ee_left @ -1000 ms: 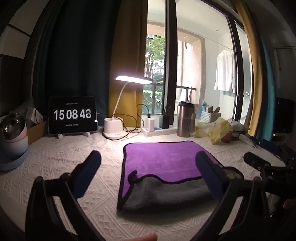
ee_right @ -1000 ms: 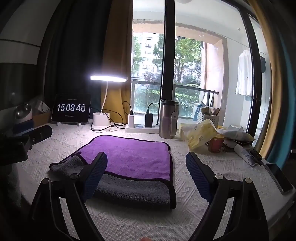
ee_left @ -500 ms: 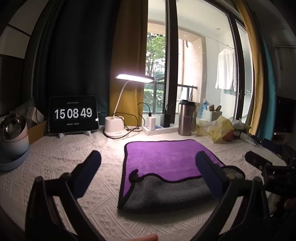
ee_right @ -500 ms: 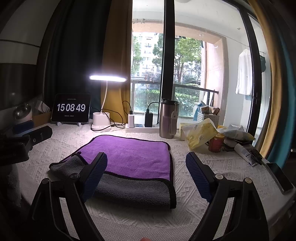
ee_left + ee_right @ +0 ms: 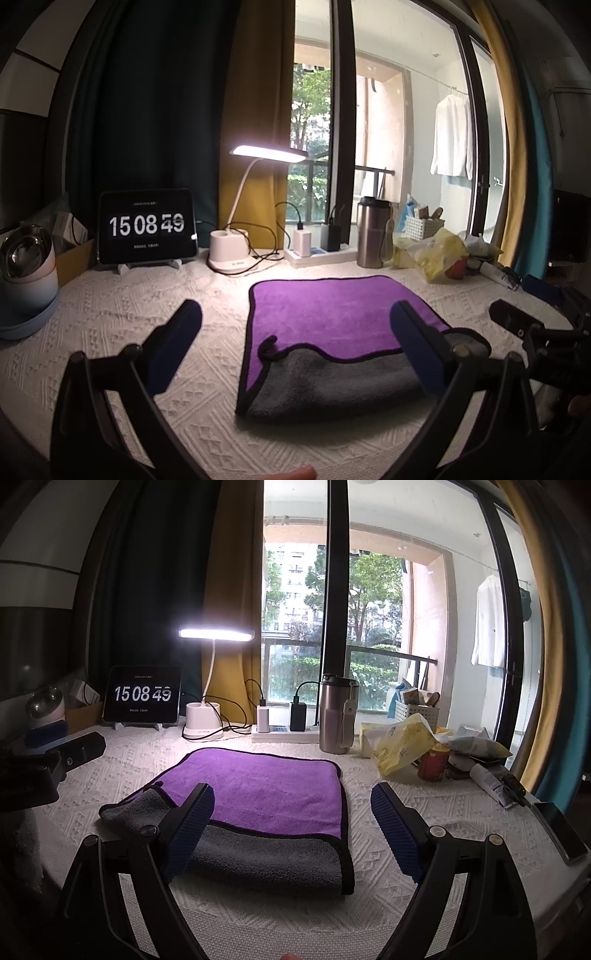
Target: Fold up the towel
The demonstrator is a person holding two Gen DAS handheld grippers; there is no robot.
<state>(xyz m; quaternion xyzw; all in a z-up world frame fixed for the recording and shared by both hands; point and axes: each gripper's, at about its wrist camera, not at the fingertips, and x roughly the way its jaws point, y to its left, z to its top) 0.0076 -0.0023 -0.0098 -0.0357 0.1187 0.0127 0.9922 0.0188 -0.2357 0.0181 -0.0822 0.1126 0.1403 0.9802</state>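
Observation:
A towel, purple on top and grey underneath (image 5: pixel 332 314) (image 5: pixel 266 790), lies folded on the white textured cloth. Its grey near layer sticks out in front, with a black hem and a small loop at the left corner. My left gripper (image 5: pixel 295 332) is open and empty, held above the towel's near left part. My right gripper (image 5: pixel 291 819) is open and empty, above the towel's near right part. Neither touches the towel. The right gripper's body shows at the right edge of the left wrist view (image 5: pixel 517 325).
A tablet clock (image 5: pixel 147 225), a lit desk lamp (image 5: pixel 236 254), a power strip (image 5: pixel 284 733), a steel tumbler (image 5: pixel 338 716) and yellow snack bags (image 5: pixel 402 746) line the back. A bowl stack (image 5: pixel 26 273) stands at the left. A phone (image 5: pixel 561 827) lies at the right edge.
Both grippers stay open and nearly still. The left wrist view has shifted slightly; the towel has not moved.

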